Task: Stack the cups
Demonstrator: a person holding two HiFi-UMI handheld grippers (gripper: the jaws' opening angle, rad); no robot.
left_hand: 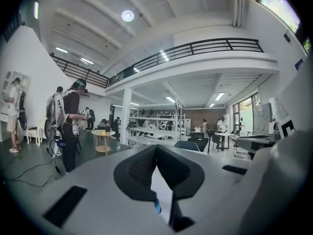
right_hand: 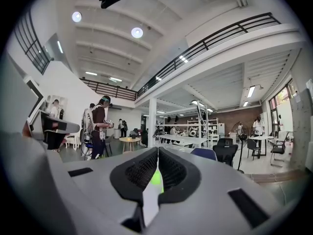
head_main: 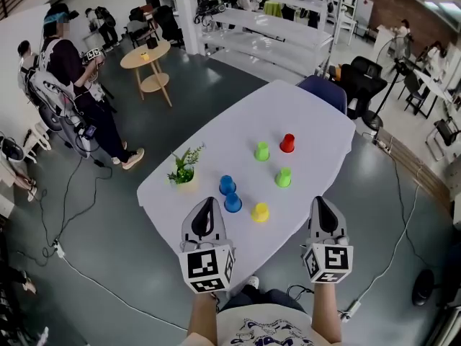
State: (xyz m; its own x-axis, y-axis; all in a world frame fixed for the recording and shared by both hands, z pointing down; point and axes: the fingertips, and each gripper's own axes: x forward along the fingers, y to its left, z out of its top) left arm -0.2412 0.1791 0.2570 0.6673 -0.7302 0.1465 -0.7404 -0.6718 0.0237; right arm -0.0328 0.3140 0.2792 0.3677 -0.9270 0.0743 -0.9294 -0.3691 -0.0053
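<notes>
Nearest the camera, the left gripper [head_main: 209, 202] and right gripper [head_main: 319, 202] hang over the near edge of the white table [head_main: 302, 114]. Both have their jaws pressed together with nothing between them. Just beyond the left gripper's tips stand two blue cups [head_main: 230, 194], close side by side, with a yellow cup [head_main: 260, 212] to their right. All six cups stand singly on the tabletop, none stacked. A near green cup [head_main: 283, 177] sits ahead of the right gripper, and a small potted plant [head_main: 184, 168] stands by the table's left edge. Farther on stand a far green cup [head_main: 261, 151] and a red cup [head_main: 287, 143], near each other. A blue chair [head_main: 323, 92] is at the far end. Beyond, at the left, a person [head_main: 72, 85] stands near a round wooden table [head_main: 146, 56].
</notes>
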